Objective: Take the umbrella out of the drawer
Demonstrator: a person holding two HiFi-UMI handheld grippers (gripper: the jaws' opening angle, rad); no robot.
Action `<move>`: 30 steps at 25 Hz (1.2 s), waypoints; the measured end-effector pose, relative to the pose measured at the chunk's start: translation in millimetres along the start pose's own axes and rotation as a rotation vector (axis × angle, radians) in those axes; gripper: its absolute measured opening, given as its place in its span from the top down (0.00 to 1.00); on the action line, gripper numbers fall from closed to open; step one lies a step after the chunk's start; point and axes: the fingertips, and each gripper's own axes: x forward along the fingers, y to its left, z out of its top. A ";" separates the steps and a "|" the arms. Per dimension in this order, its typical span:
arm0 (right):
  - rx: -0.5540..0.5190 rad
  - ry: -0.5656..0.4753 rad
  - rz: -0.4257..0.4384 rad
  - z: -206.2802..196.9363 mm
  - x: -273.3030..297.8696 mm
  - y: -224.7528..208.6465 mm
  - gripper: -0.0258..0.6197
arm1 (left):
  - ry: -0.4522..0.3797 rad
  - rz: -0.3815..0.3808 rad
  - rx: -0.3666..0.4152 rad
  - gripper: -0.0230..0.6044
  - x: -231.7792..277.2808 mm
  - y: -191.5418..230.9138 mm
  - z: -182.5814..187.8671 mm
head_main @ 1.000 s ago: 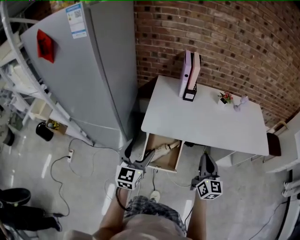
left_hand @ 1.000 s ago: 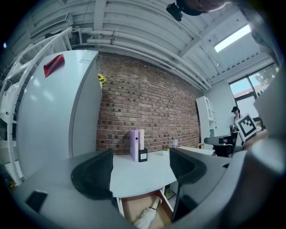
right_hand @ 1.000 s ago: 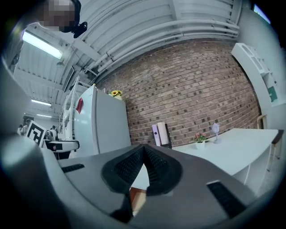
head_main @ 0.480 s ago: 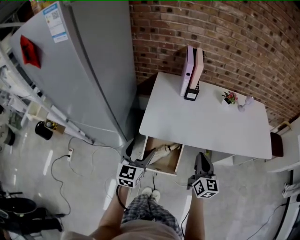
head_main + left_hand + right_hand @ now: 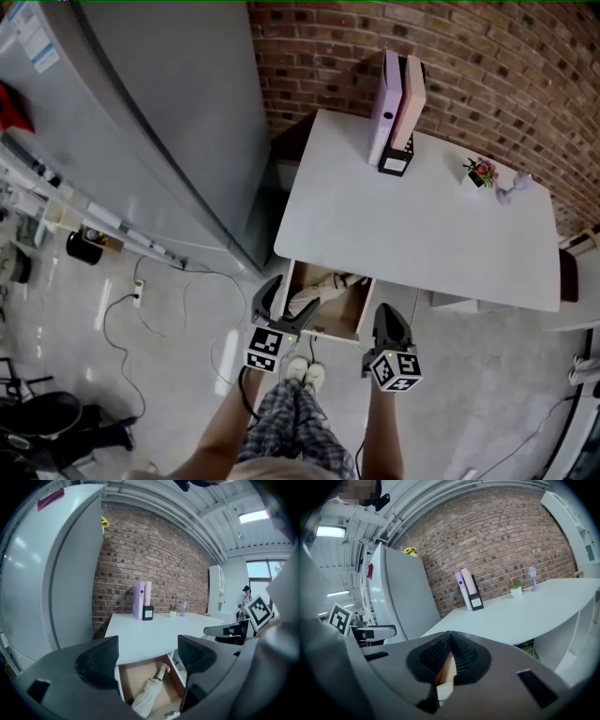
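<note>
- Drawer [image 5: 364,302] stands open under white surface [image 5: 403,234].
- Folded umbrella [image 5: 147,693] lies inside drawer, handle toward drawer back; position unchanged over last second.
- Left gripper [image 5: 146,656] has closed in over drawer front-left corner. Jaws released, umbrella visible below gap.
- Right gripper [image 5: 449,651] has drifted in beside drawer front-right corner. Jaws clenched, nothing held.
- Judgement: approach phase, umbrella not yet grasped; left gripper best placed to descend.

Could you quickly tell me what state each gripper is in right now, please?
Left gripper: open, empty, aimed at the umbrella.
Right gripper: closed, jaws together.
</note>
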 end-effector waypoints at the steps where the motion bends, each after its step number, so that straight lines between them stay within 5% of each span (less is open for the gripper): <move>1: 0.003 0.016 0.001 -11.9 7.0 -2.5 0.93 | 0.018 -0.007 -0.001 0.35 8.7 0.3 -12.8; 12: 0.036 0.176 -0.017 -118.4 66.8 -37.8 0.93 | 0.280 -0.080 -0.007 0.36 99.8 -7.5 -157.0; 24: 0.073 0.303 -0.091 -187.5 118.7 -79.5 0.93 | 0.577 -0.150 -0.036 0.36 179.1 -4.0 -288.3; 30: 0.102 0.372 -0.147 -206.0 130.9 -86.3 0.93 | 0.749 -0.192 0.060 0.36 202.0 -4.1 -342.0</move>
